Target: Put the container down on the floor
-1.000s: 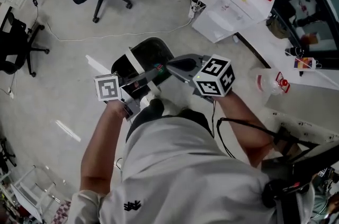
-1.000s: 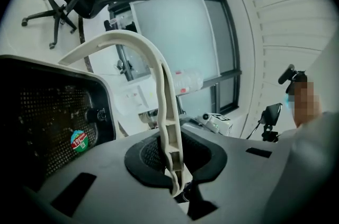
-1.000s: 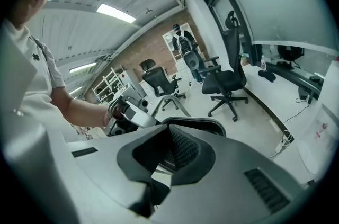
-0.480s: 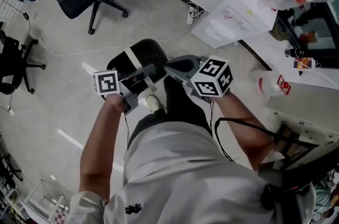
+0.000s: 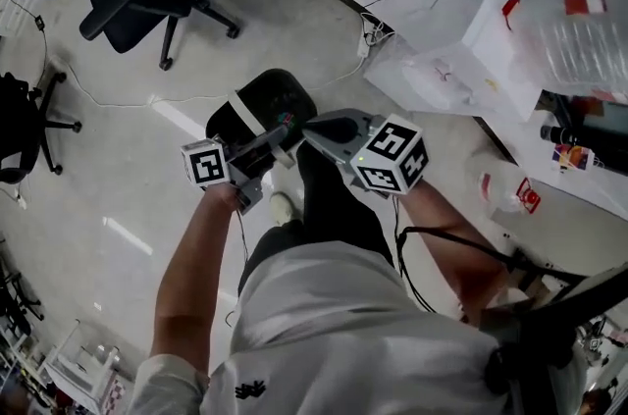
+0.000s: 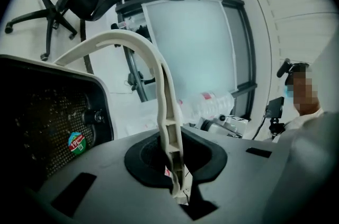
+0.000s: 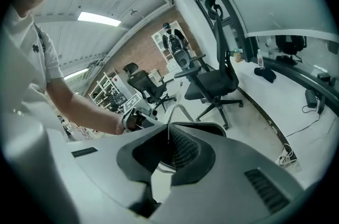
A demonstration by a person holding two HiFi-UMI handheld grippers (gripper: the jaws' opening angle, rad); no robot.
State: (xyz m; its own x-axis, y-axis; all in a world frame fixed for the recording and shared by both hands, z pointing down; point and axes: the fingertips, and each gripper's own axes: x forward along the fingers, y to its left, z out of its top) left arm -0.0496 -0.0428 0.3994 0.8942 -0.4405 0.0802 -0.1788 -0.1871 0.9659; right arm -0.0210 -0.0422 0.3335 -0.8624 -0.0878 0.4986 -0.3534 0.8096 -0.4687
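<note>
Hanging above the grey floor, the black mesh container is clamped by the left tool at its cream plastic handle and by the right tool at its mesh wall. It is judged light and stiff, and best held by the handle.

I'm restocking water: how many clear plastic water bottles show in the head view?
2. One large clear plastic water bottle is at the top right edge; one smaller clear bottle with a red label is below it. More may be hidden.
</note>
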